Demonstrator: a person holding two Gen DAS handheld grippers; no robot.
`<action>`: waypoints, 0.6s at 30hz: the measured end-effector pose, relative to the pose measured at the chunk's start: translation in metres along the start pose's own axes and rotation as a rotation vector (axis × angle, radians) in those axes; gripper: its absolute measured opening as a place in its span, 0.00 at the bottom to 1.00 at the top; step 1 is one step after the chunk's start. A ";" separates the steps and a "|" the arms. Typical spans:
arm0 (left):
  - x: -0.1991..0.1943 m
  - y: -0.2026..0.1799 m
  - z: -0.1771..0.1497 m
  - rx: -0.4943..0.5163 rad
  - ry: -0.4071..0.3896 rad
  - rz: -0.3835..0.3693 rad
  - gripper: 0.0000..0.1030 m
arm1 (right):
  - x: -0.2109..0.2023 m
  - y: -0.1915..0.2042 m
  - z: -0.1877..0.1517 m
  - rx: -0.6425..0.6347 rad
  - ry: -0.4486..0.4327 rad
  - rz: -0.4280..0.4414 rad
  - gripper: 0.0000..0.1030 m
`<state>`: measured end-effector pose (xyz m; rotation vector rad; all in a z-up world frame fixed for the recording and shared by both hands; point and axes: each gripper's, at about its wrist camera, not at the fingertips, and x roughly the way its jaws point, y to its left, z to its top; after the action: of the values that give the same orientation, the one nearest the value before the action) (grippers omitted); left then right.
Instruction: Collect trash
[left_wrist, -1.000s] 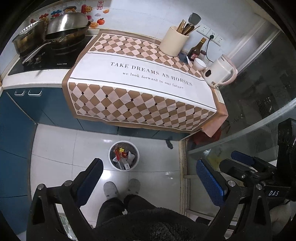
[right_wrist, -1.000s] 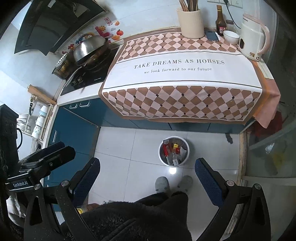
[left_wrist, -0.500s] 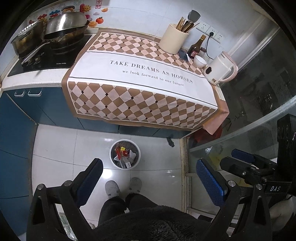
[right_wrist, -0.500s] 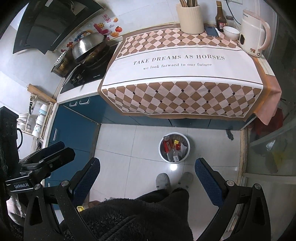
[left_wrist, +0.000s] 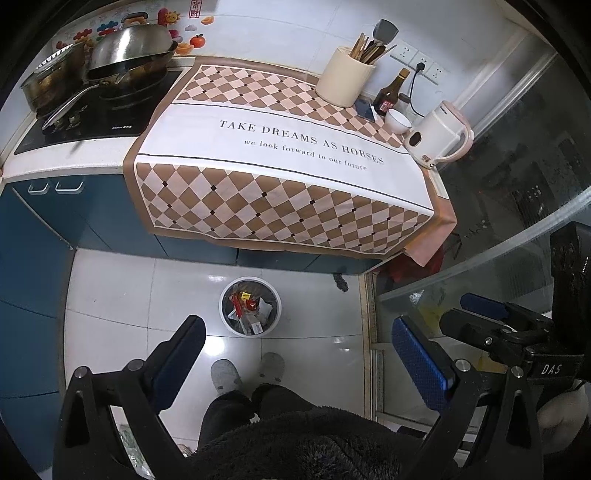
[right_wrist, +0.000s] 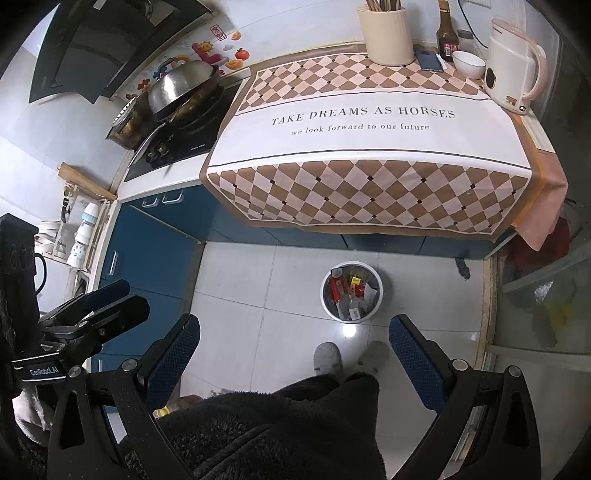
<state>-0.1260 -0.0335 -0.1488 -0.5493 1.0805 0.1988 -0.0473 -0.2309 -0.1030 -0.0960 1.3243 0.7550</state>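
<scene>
Grippers hang high above a kitchen floor, both spread wide and holding nothing. The left gripper (left_wrist: 295, 350) points down at a white waste bin (left_wrist: 249, 308) that stands on the pale floor tiles (left_wrist: 110, 295), just ahead of its blue-padded fingers (left_wrist: 417, 358) and slightly left of the midpoint between them. The bin holds the collected trash (left_wrist: 248, 309): red and yellow wrappers, crumpled paper and small packets. In the right wrist view the right gripper (right_wrist: 293, 349) is likewise released, and the same bin (right_wrist: 351, 291) sits ahead of it, nearer its right finger.

Directly below both grippers stands a person in a dark fleece garment (right_wrist: 266, 432) and grey slippers (left_wrist: 226, 374), toes just short of the bin. Beyond the bin, farther ahead of the grippers, runs a counter with blue cabinet fronts (left_wrist: 40, 229), draped in a brown-and-pink checked cloth (left_wrist: 280, 162) printed "TAKE DREAMS AS HORSES". The printed cloth itself lies bare. At its far edge are a cream utensil holder (left_wrist: 345, 79), a dark sauce bottle (left_wrist: 389, 98), a white bowl (left_wrist: 398, 121) and a white electric kettle (left_wrist: 439, 134). Ahead and to the left, a lidded wok (left_wrist: 129, 51) rests on a black hob (left_wrist: 99, 118). To the right of the left gripper a glass panel (left_wrist: 517, 184) closes the scene.
</scene>
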 end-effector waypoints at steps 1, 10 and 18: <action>0.000 0.000 0.001 0.002 0.000 0.000 1.00 | 0.000 0.000 0.000 0.001 -0.001 0.001 1.00; -0.001 -0.002 0.001 0.006 0.008 -0.003 1.00 | -0.003 0.000 0.001 0.002 0.002 0.009 1.00; 0.000 -0.003 0.000 0.009 0.008 -0.005 1.00 | -0.004 0.002 0.000 0.005 0.007 0.013 1.00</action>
<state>-0.1247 -0.0365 -0.1482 -0.5451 1.0870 0.1870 -0.0487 -0.2316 -0.0988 -0.0857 1.3341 0.7632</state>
